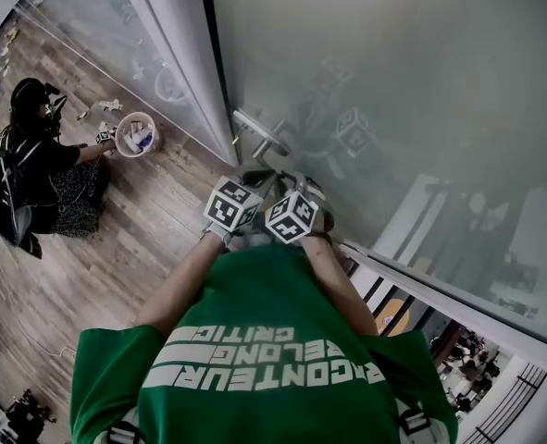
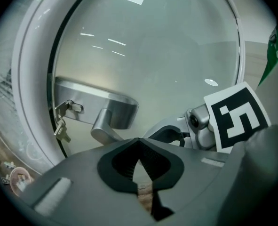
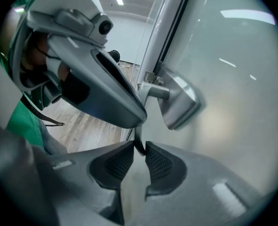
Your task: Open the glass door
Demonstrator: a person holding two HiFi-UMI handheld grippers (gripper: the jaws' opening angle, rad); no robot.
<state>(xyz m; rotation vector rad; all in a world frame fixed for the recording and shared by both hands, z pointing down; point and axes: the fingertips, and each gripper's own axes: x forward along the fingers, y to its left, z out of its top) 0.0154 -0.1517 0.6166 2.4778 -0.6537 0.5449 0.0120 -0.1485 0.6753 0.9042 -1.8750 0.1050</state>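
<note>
Glass door (image 1: 393, 81): lever handle (image 2: 108, 126) is sitting just ahead-left of left gripper (image 2: 139, 150), jaws clenched, empty. Right gripper (image 3: 139, 147) is hovering alongside, jaws slightly parted.

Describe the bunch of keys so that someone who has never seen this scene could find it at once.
Start at the frosted glass door and find the metal lever handle. Beside the lever, toward the door's edge, on the same metal plate, hangs the bunch of keys; it is the only small, dangling thing there.
</note>
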